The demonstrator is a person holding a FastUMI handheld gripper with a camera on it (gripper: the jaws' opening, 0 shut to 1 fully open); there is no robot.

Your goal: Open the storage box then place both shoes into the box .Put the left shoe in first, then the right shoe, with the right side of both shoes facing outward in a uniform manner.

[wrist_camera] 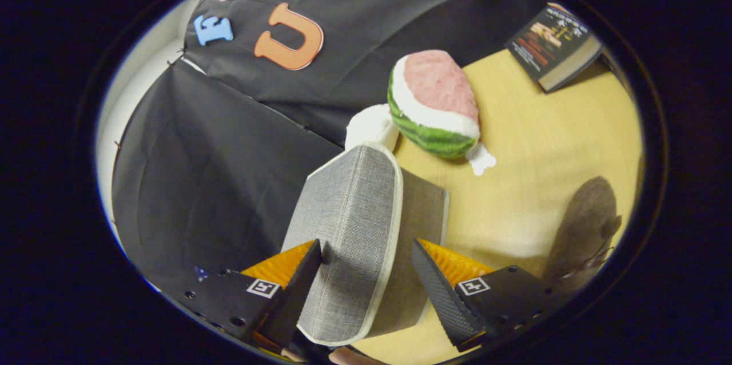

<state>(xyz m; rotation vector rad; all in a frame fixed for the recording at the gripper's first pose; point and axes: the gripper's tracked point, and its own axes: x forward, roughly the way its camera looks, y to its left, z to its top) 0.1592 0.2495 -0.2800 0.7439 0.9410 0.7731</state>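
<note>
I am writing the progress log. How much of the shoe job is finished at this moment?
Very early. The gripper has the grey box lid between its fingers, lifted on edge; one finger touches it, the other stands slightly off. So opening is in hand. No shoe is placed yet; both remain. Beyond, a watermelon plush and a book lie on the table.

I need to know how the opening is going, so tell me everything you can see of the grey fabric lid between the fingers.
The grey lid is a flat panel of coarse woven fabric with cream piping round its edge and rounded corners. It stands lifted on edge, tilted, between the gripper fingers: one finger lies against its outer face, the other stands apart from it on its darker inner side. Beyond it sit a watermelon plush and a book on the wooden table.
</note>
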